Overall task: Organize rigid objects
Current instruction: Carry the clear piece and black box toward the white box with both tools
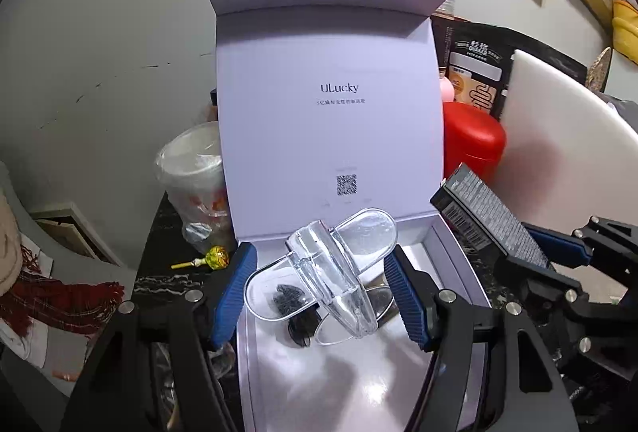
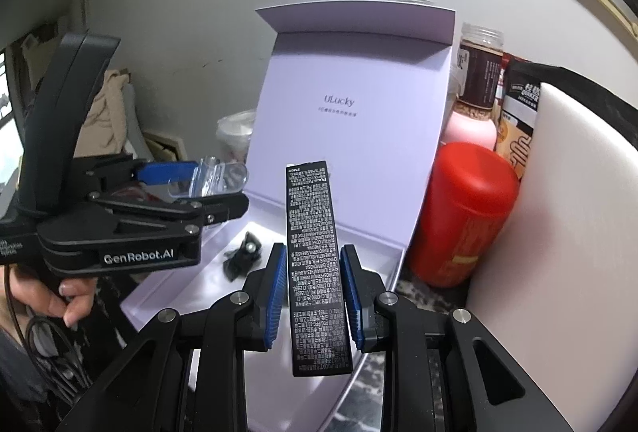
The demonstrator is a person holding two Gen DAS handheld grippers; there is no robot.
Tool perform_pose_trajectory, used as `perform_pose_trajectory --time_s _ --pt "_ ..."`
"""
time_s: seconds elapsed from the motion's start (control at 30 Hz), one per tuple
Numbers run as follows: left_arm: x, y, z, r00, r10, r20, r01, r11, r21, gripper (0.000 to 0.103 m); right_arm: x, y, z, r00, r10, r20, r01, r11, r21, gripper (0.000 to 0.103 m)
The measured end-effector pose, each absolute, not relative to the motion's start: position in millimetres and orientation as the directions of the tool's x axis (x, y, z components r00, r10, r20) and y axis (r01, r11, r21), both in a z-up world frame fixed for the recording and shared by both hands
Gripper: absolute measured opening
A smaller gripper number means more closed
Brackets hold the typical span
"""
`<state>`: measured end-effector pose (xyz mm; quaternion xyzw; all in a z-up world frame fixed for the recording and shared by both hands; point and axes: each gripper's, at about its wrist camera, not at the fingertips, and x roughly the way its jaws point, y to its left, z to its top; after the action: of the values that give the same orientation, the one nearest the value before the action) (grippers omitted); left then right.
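Observation:
An open lilac "ULucky" box [image 1: 438,244] stands with its lid up; it also shows in the right wrist view [image 2: 382,256]. My left gripper [image 1: 323,292] is shut on a clear plastic case [image 1: 331,272] with a dark item inside and holds it over the box tray; the case also shows in the right wrist view [image 2: 219,176]. My right gripper [image 2: 315,292] is shut on a slim black printed carton [image 2: 315,264], upright, by the box's right edge; the carton also shows in the left wrist view [image 1: 486,216]. A small black item [image 2: 243,256] lies in the tray.
A red canister [image 2: 462,212], a pink bottle [image 2: 470,129], a brown jar [image 2: 478,69] and a dark pouch [image 1: 478,73] stand right of the box. A white board [image 2: 558,224] leans at the far right. A plastic cup [image 1: 195,176] and a lollipop [image 1: 211,258] are left.

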<state>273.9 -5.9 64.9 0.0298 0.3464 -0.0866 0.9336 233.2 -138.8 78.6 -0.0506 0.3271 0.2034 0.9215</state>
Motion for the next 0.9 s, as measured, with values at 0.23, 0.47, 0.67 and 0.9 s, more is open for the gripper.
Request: perform_pose_trajectory --time_s 0.23,0.47,0.67,0.9 --pt "292 -6 64 0.753 -0.134 -0.645 0.165 0.986 -0.013 0.066 259 -142 72 0.707 0.319 -0.631 -0.362 0.930 0.064 0.027" --pt "307 -16 51 0.755 -0.098 -0.649 0.155 0.987 0.032 0.066 276 -141 57 0.695 0.304 -0.652 -0.349 0.935 0.065 0.027" --pt "318 -17 34 0.729 -0.108 -0.676 0.162 0.987 0.017 0.066 286 -142 41 0.677 0.292 -0.676 -0.339 0.939 0.066 0.027" --pt "328 -16 26 0.705 -0.109 -0.701 0.174 0.984 0.022 0.066 301 -137 28 0.650 0.300 -0.698 -0.342 0.936 0.084 0.027"
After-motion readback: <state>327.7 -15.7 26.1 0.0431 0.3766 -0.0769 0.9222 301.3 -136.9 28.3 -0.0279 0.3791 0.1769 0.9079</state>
